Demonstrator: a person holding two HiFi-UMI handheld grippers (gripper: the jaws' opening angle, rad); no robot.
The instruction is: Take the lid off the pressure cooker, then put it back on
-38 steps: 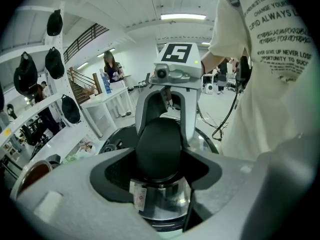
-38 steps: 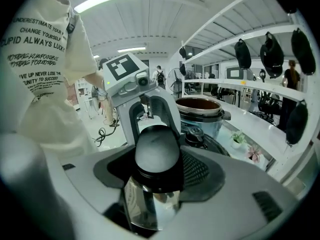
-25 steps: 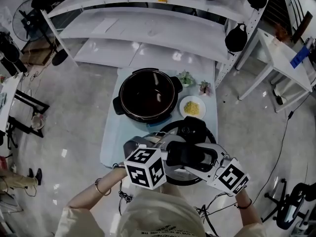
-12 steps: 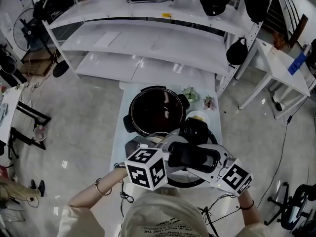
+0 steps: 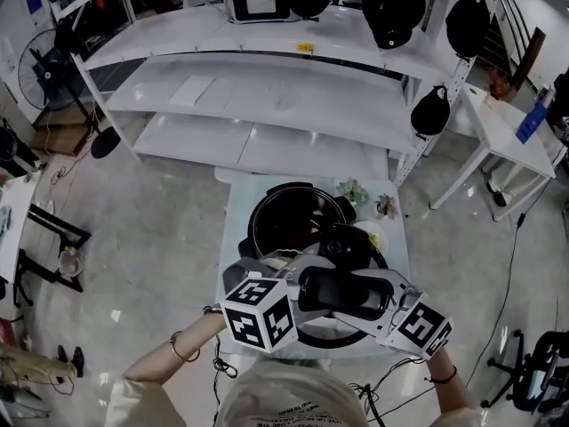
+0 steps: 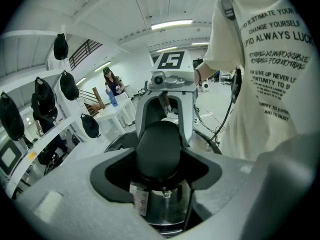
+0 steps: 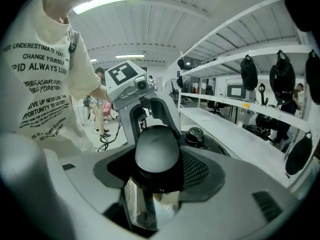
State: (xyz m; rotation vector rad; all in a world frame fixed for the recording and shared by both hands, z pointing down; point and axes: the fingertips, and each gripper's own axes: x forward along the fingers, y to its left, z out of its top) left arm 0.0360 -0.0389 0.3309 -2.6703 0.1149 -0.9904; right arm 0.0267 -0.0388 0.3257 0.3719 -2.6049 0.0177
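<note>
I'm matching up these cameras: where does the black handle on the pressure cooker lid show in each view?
Head view: the lid's long black plastic handle lies lower centre.
Left gripper view: one rounded end of it, dead centre, close up.
Right gripper view: the other end, dead centre.
Shared landmark: the white metal shelf rack, at the top in the head view, left and right in the gripper views.

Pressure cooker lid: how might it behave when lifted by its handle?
Likely rigid and heavy: shiny metal shows beneath the lid, and left tool and right tool both clamp its handle. It may tilt if either slips.
</note>
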